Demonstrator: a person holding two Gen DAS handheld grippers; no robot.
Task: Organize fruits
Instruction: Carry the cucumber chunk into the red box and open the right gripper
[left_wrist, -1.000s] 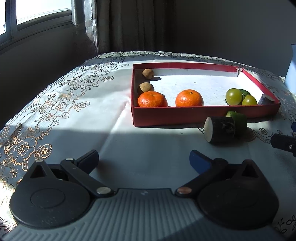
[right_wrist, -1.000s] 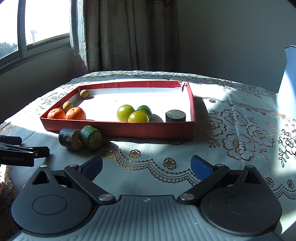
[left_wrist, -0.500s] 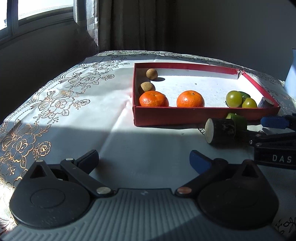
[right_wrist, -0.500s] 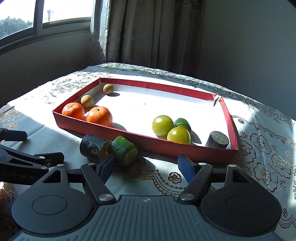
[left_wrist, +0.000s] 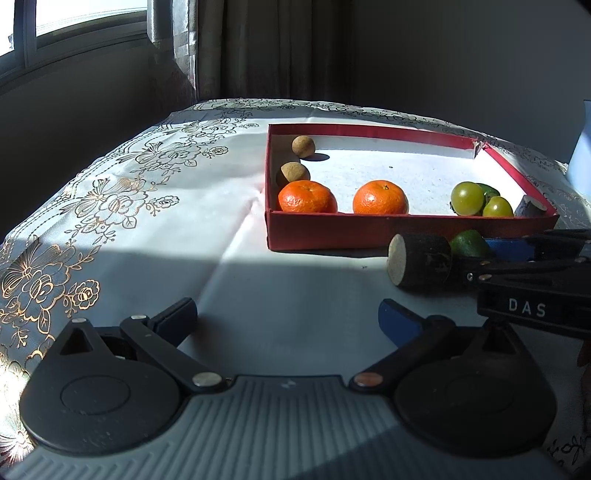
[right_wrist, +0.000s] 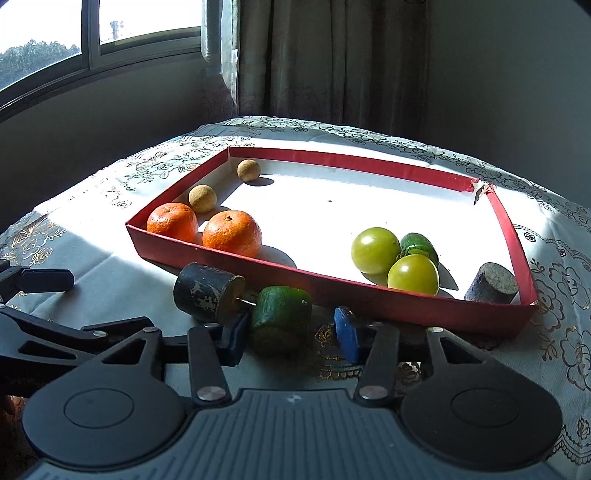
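Since a second ago the right claw (right_wrist: 291, 334) has travelled forward to the red tray's (right_wrist: 369, 297) near wall, and its released blue fingers now sit either side of the green chunk (right_wrist: 282, 308) without yet pinching it; whether the left finger already touches is hard to tell. Meanwhile the left claw (left_wrist: 288, 319) has barely shifted: it hovers over the table (left_wrist: 166, 221) at about 7 o'clock from the tray, spread wide and holding nothing. Most of the sorting looks done. Inside the tray, two oranges (right_wrist: 232, 232) and two small brown balls (right_wrist: 202, 198) are gathered at its 9 o'clock end, while two yellow-green fruits (right_wrist: 375, 250), a dark green piece (right_wrist: 419, 245) and a purple stub (right_wrist: 491, 282) cluster toward 4 o'clock. Left outside, just beside the near wall, are the green chunk and a black stub (right_wrist: 205, 291), lying on their sides and apparently joined by a thin pin. By my reading, the remaining work is to lift these two over the wall and set each with its like: green beside the greens, the black one probably by the purple stub.
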